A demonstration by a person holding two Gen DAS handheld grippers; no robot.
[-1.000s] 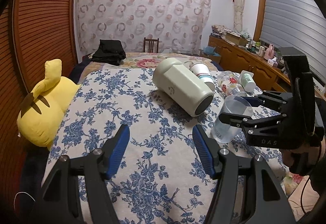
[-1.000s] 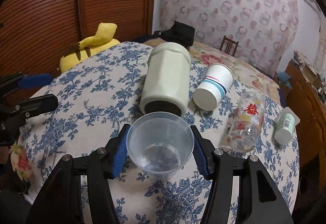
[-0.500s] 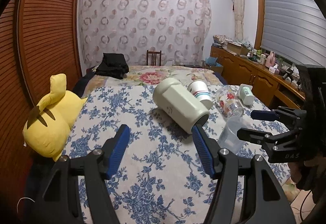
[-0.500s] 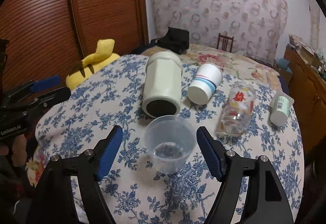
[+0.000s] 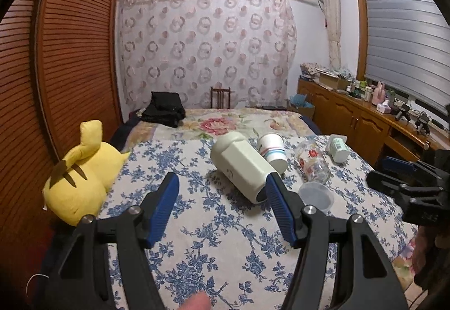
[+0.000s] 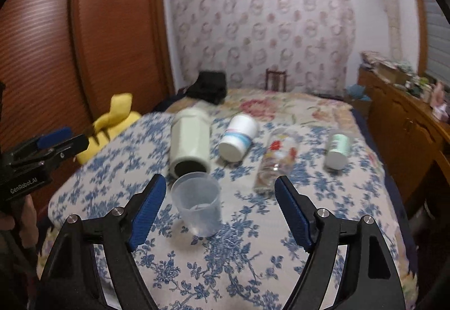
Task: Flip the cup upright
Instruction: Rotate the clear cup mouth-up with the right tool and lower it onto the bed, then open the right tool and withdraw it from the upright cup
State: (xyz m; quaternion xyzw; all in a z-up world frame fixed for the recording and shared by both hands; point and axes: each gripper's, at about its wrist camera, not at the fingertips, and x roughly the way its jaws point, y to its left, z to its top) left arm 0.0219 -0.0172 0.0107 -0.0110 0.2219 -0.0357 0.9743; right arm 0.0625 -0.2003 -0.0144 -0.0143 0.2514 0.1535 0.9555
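My clear plastic cup (image 6: 197,204) stands upright on the blue-and-white floral cloth (image 6: 253,253) that covers the surface, its round mouth facing up. It is a smooth, translucent tumbler that tapers slightly toward the base, and a little liquid or glare shows at the bottom; I cannot tell which. In the left wrist view the same cup (image 5: 316,196) shows just past my right-hand blue pad.

My right hand-held gripper (image 6: 219,207) hangs with its fingers spread wide apart, the ribbed blue pads (image 6: 146,211) clear of the cup on both sides. My left hand-held gripper (image 5: 222,211) is likewise spread wide and holds nothing; its pads have the same ridged blue rubber on black arms.

Just behind the cup lies a pale cream flask (image 6: 189,145), faceted along its body, on its side with its dark open end toward the cup. Beside it a white paper cup (image 6: 237,135) with coloured stripes lies tipped over, then a clear glass (image 6: 277,158) with a red print on its side, and a small white bottle (image 6: 337,151) with a green label. A soft yellow plush toy (image 5: 81,172) rests at the left edge of the cloth, against the brown slatted wardrobe door (image 5: 70,56).
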